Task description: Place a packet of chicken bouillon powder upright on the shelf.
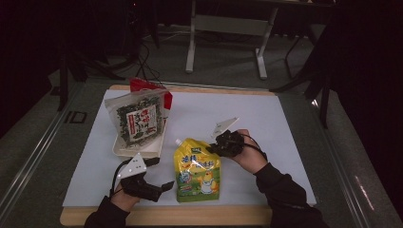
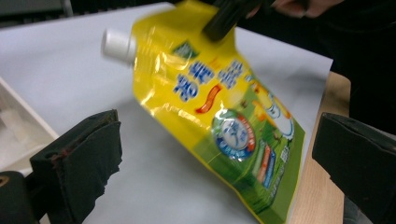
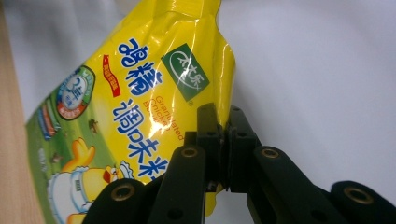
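A: Starting at the left, what is near the left gripper (image 1: 167, 185)?

B: It sits at the near left of the white sheet (image 1: 266, 118), jaws spread wide with nothing between them, aimed right at the yellow pouch (image 1: 197, 170). Farther off on the left, a seaweed packet (image 1: 139, 117) leans in a white tray (image 1: 138, 151)

A: And the pouch itself?

B: Glossy yellow foil turning green toward its base, blue lettering, a cartoon chick, a round blue badge and a white screw cap (image 2: 116, 45) at one top corner. It is in the middle of the sheet, near the front edge; in the left gripper view its capped end is tilted up off the sheet

A: Where is the right gripper (image 1: 212, 149)?

B: Just right of the pouch, jaws clamped tight on its upper edge beside the green logo (image 3: 186, 71), foil pinched between the pads (image 3: 208, 122)
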### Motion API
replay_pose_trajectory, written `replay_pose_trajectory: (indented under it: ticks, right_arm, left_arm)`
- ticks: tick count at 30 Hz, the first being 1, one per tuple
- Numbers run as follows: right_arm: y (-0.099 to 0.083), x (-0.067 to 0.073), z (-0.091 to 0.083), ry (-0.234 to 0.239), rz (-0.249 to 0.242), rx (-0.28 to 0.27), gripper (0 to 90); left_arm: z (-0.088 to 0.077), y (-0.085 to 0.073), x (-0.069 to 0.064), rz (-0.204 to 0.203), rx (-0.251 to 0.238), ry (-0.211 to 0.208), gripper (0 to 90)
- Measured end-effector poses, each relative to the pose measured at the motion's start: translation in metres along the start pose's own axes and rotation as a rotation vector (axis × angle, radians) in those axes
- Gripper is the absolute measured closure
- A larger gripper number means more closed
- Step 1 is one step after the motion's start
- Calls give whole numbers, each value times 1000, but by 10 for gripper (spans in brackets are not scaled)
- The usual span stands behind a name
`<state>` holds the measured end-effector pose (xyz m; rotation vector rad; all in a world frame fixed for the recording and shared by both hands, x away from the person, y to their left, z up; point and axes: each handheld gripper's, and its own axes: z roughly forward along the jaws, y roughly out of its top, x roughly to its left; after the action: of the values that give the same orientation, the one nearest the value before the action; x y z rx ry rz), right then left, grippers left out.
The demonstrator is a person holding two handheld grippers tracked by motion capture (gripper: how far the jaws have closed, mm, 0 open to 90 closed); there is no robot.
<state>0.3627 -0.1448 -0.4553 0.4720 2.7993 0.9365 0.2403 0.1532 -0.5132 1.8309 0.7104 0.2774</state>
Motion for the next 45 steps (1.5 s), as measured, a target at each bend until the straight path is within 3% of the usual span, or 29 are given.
replay_pose_trajectory:
  ticks: [4,11,13,16,17,20,22,23,28,31,35,38,42,45]
  right_arm:
    - [4,10,-13,-10,-30,-35,870]
    - [10,21,-25,-12,-64,-76,870]
    - [13,31,-35,-14,-92,-105,870]
    - [13,36,-39,-9,-100,-118,870]
    - [13,39,-43,-3,-108,-129,870]
    - [13,42,-46,0,-113,-135,869]
    - [12,42,-46,1,-115,-135,869]
    - [11,43,-47,-3,-116,-134,868]
    - [8,43,-50,4,-108,-137,863]
    - [5,43,-50,3,-106,-134,858]
    - [1,42,-53,10,-103,-139,836]
    - [-1,43,-56,-3,-108,-150,725]
    - [-5,37,-58,5,-75,-149,560]
    - [-11,33,-52,27,-44,-127,515]
  left_arm:
    - [5,5,-1,-15,35,18,26]
    - [15,10,3,-48,29,8,57]
    - [17,11,5,-59,18,-10,162]
    - [19,12,5,-50,11,-28,190]
    - [20,13,5,-43,10,-42,335]
    - [20,15,1,3,3,-69,486]
    - [20,17,-1,21,-5,-78,520]
    - [20,17,-1,22,-13,-80,607]
    - [17,20,1,1,-32,-135,769]
    - [16,23,-4,38,-27,-142,886]
    - [16,25,-7,87,-24,-145,900]
    - [15,25,-10,114,-32,-161,900]
    - [14,26,-12,135,-38,-171,900]
    - [13,25,-11,131,-39,-170,900]
